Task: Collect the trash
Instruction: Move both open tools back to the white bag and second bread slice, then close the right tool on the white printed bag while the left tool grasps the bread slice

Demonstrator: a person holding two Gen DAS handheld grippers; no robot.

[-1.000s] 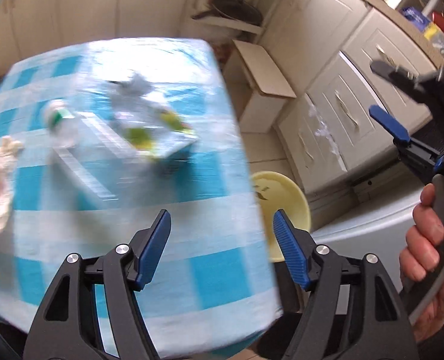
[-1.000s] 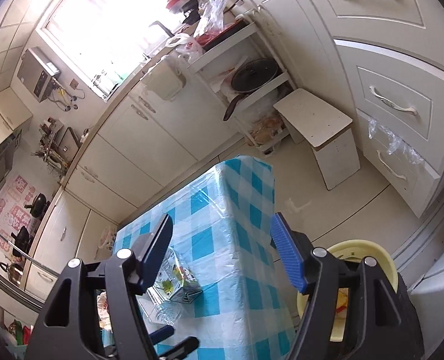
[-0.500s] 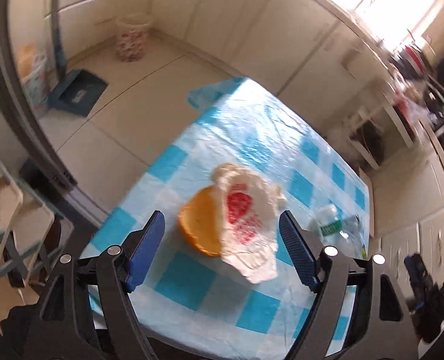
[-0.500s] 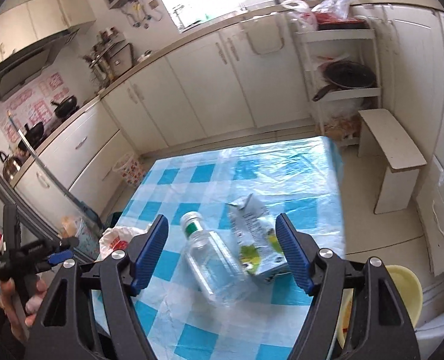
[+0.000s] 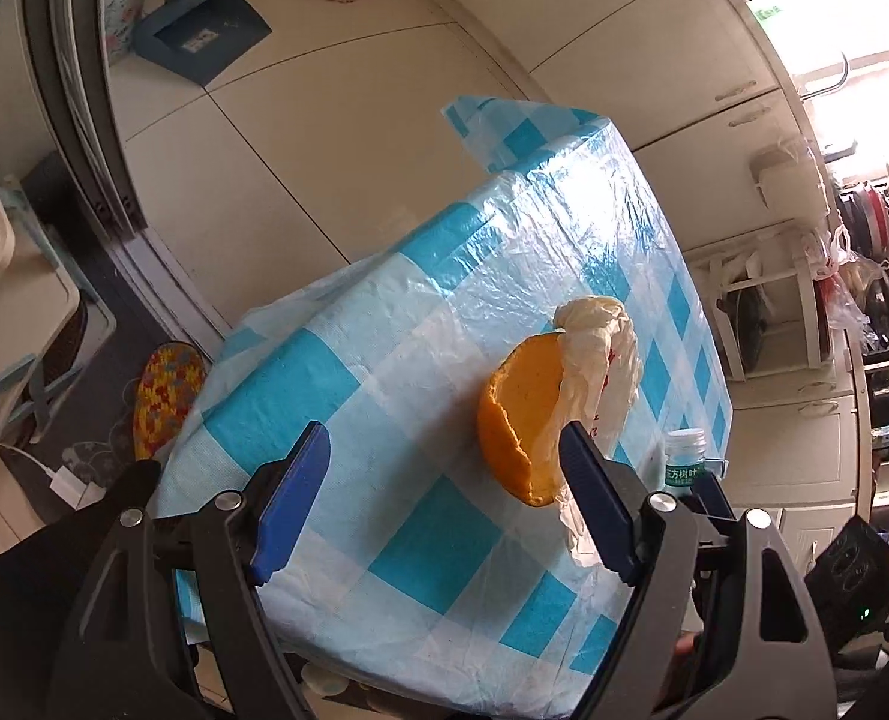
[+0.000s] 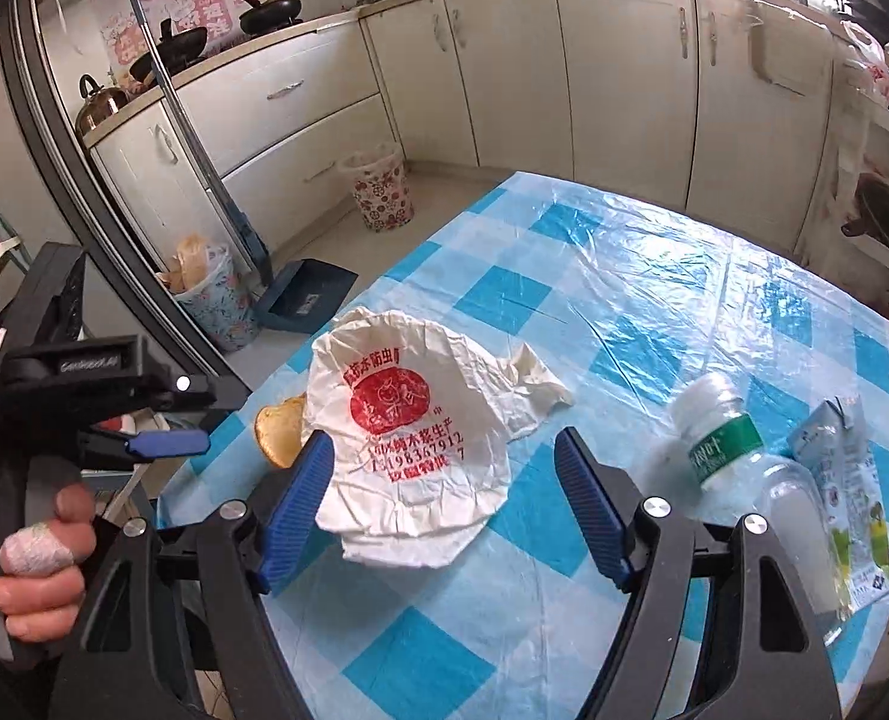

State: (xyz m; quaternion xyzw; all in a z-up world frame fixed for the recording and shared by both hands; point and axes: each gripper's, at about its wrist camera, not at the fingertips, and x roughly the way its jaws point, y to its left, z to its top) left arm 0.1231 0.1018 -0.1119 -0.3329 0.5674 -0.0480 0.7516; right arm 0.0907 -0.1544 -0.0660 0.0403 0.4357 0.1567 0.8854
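Blue-checked table [image 6: 654, 300] carries a white bag [image 6: 420, 438] over orange peel [image 5: 516, 420], bottle [image 6: 744, 468] beside it; left gripper [image 5: 444, 516] and right gripper [image 6: 444, 504] gape wide, empty.

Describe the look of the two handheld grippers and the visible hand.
Both the left gripper and right gripper share black angular plastic frames, silver rivets and ribbed blue finger pads. The bare left hand has white tape around one fingertip; no sleeve is visible.
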